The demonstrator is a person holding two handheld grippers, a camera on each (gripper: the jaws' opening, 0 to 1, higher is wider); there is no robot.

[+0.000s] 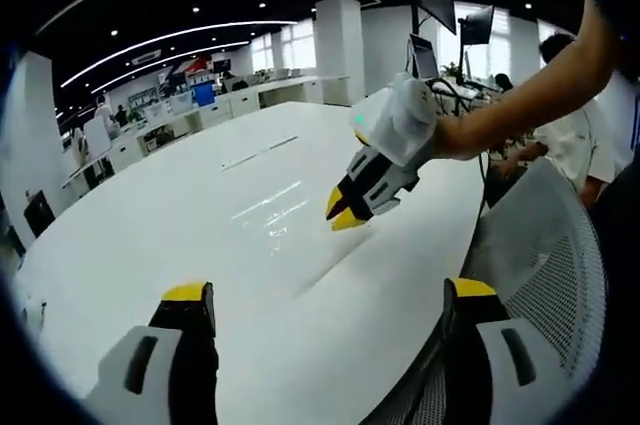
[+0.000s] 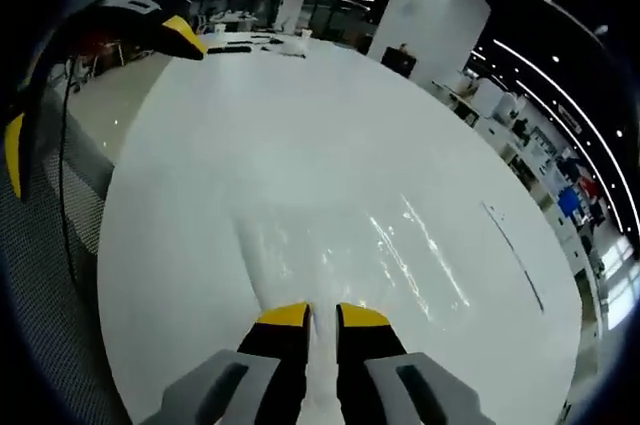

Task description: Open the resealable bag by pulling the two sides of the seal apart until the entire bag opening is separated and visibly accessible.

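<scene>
Right gripper (image 2: 311, 317): yellow-tipped jaws nearly together, pinching the clear, glossy bag (image 2: 330, 245), which fans out toward 12 o'clock, flat on the smooth white round table (image 2: 250, 105). Left gripper (image 1: 330, 295): jaws wide apart, holding nothing, over the table's edge. Grey mesh chair (image 1: 545, 245) at 3 o'clock in the left gripper view.

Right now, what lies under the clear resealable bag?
The white table shows through the resealable bag. The right gripper pinches its near edge, hiding that strip. The seal itself can't be made out.
</scene>
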